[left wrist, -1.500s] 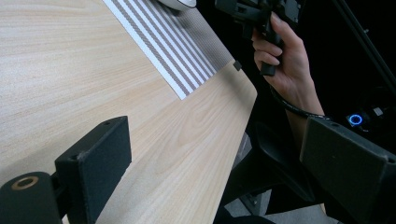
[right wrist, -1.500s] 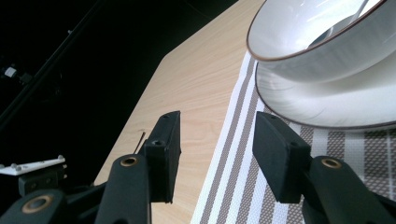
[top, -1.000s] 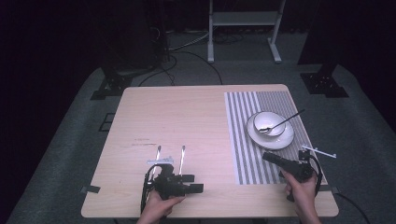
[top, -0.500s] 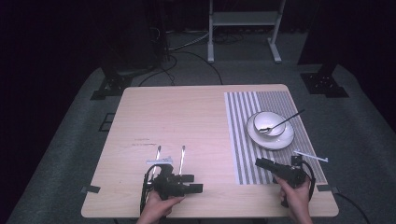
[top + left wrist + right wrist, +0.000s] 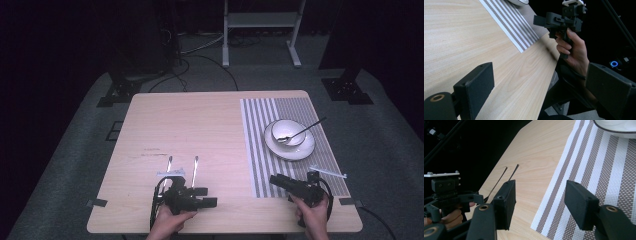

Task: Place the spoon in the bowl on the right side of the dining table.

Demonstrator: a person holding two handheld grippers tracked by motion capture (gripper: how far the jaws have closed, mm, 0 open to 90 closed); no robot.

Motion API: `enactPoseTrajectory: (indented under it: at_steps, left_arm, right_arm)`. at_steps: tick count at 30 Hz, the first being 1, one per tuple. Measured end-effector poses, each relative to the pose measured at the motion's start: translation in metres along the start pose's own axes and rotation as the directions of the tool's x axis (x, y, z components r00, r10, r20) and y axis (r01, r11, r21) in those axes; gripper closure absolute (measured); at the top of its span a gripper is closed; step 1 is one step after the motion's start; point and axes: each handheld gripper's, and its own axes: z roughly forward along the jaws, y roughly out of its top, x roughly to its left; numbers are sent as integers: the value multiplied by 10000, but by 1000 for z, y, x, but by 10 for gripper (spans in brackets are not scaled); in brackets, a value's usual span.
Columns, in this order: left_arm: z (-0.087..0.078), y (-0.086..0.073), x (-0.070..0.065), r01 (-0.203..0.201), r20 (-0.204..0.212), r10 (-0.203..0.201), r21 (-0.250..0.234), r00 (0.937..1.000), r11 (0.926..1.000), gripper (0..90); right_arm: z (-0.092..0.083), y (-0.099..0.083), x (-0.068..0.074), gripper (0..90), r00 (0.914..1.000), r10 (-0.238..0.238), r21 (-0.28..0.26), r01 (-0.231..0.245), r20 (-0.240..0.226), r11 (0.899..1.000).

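Bowl (image 5: 289, 134) with its spoon (image 5: 302, 131) sits on the striped mat (image 5: 260, 150), straight ahead of my right gripper (image 5: 278, 180) — nearer than my left gripper (image 5: 206, 202) — both spread, empty.

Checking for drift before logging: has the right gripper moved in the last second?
Yes. The right gripper has slid left along the table's near edge, away from the striped placemat's right side toward its left edge.

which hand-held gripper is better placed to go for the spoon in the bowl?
Right. The right hand-held gripper sits on the striped placemat just below the bowl with the spoon, jaws open. The left hand-held gripper is farther off.
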Motion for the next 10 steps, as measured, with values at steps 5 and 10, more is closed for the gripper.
enactPoseTrajectory:
  at_steps: [5, 10]
  left_arm:
    - [-1, 0, -1, -71, 126, 72, -72, 9999, 9999, 74]
    - [0, -1, -2, -154, 317, 159, -164, 9994, 9997, 74]
  right_arm:
    - [0, -5, 0, 383, 9999, -104, -46, 104, -132, 9999]
    - [5, -8, 1, 370, 9986, -455, 140, 458, -261, 9989]
